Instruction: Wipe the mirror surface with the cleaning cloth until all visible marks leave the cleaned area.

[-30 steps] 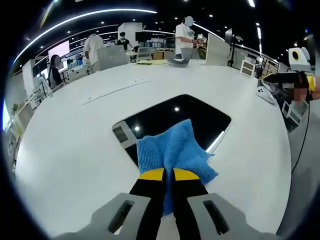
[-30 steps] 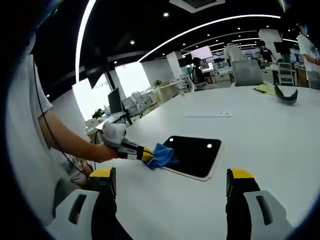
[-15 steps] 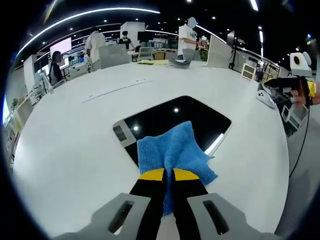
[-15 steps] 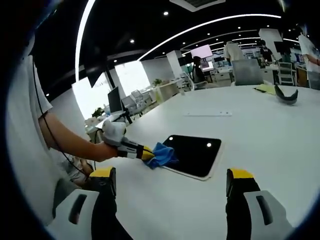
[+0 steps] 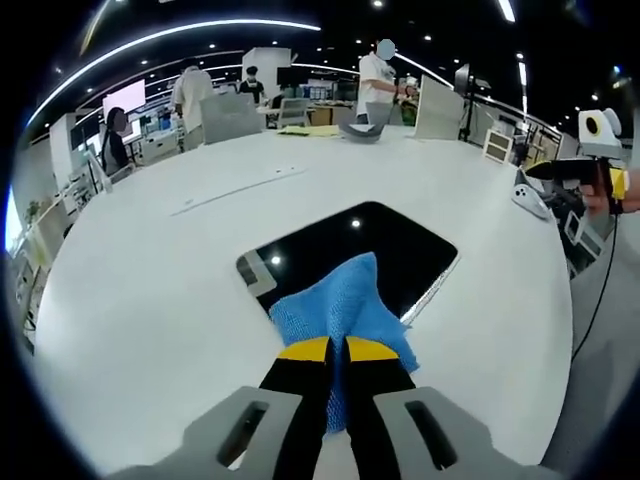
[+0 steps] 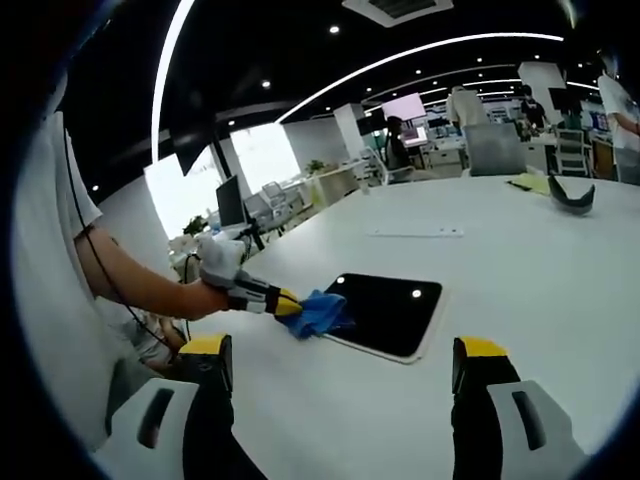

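A dark rectangular mirror [image 5: 370,245] [image 6: 392,311] lies flat on the white table [image 5: 150,290], reflecting ceiling lights. My left gripper [image 5: 336,348] [image 6: 290,304] is shut on a blue cleaning cloth [image 5: 340,310] [image 6: 318,311], which rests on the mirror's near edge and on the table beside it. In the right gripper view my right gripper [image 6: 340,368] stands open above the table, well short of the mirror, with nothing between its jaws. It also shows at the far right of the left gripper view [image 5: 598,180], held by a hand.
A dark curved object [image 6: 570,192] and yellow sheets [image 6: 528,180] lie at the table's far side. A long thin strip [image 5: 240,186] lies beyond the mirror. Several people stand by desks and chairs behind the table. The person's arm [image 6: 140,285] reaches in from the left.
The left gripper has pulled back with the cloth toward the mirror's near edge, uncovering more glass. The right gripper has stayed put, open.
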The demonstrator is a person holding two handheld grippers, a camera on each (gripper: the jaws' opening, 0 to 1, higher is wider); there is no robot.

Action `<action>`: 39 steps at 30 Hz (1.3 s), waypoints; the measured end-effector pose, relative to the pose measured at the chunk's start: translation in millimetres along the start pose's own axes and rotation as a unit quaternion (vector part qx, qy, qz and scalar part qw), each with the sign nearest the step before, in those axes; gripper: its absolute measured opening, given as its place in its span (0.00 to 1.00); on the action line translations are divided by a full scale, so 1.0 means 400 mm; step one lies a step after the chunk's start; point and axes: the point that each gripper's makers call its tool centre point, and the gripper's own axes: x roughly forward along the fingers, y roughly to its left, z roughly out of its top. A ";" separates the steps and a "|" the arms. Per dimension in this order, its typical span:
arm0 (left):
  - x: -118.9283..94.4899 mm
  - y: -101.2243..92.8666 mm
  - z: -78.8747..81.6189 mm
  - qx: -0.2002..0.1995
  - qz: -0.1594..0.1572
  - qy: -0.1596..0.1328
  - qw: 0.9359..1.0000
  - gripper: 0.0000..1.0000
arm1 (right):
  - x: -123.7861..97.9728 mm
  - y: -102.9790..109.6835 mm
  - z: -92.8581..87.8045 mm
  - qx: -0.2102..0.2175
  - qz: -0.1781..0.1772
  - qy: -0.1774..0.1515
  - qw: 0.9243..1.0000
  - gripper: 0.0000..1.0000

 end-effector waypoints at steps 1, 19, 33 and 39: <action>-0.007 -0.001 -0.003 0.000 0.001 0.000 1.000 0.02 | -0.001 0.001 0.000 0.000 0.000 -0.001 1.000 0.90; -0.151 0.009 -0.111 -0.028 0.032 0.019 0.999 0.02 | -0.028 0.026 -0.007 -0.003 0.005 -0.012 1.000 0.90; -0.241 0.004 -0.190 -0.046 0.044 0.037 0.997 0.02 | -0.021 0.039 -0.007 -0.007 0.015 -0.012 1.000 0.90; -0.254 0.007 -0.242 -0.054 0.047 0.051 0.996 0.02 | -0.018 0.042 -0.011 -0.007 0.016 -0.009 1.000 0.89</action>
